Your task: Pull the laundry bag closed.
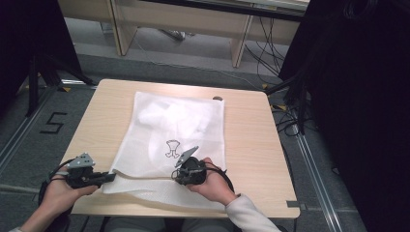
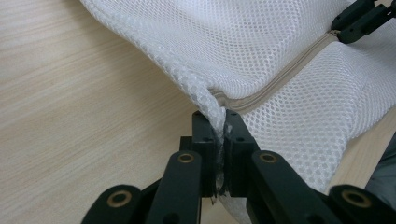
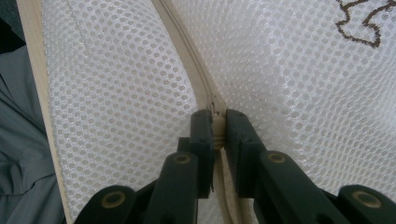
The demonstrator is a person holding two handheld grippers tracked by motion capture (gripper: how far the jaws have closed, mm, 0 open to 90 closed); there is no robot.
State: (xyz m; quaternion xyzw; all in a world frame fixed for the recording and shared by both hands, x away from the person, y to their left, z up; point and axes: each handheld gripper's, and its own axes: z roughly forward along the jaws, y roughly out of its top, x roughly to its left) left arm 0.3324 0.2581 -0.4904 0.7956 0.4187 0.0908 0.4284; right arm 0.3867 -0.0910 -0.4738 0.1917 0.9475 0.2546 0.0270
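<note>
Hand-held gripper on the left (image 2: pixel 218 140) is clamped tight on the corner of the white mesh laundry bag (image 1: pixel 174 130), right at the end of its zipper (image 2: pixel 280 79). From that corner the zipper runs along the bag's near edge toward the right hand-held gripper (image 3: pixel 218 135), whose jaws are pinched on what looks like the zipper pull. The bag lies flat mid-desk (image 1: pixel 251 140), so a pull along the zipper seems next.

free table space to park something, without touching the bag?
Widest bare strip: right of the mesh bag, out to the table edge. Narrower strips left of the bag and along the far edge. Near edge is crowded: left gripper and right gripper both clamp the bag there.
</note>
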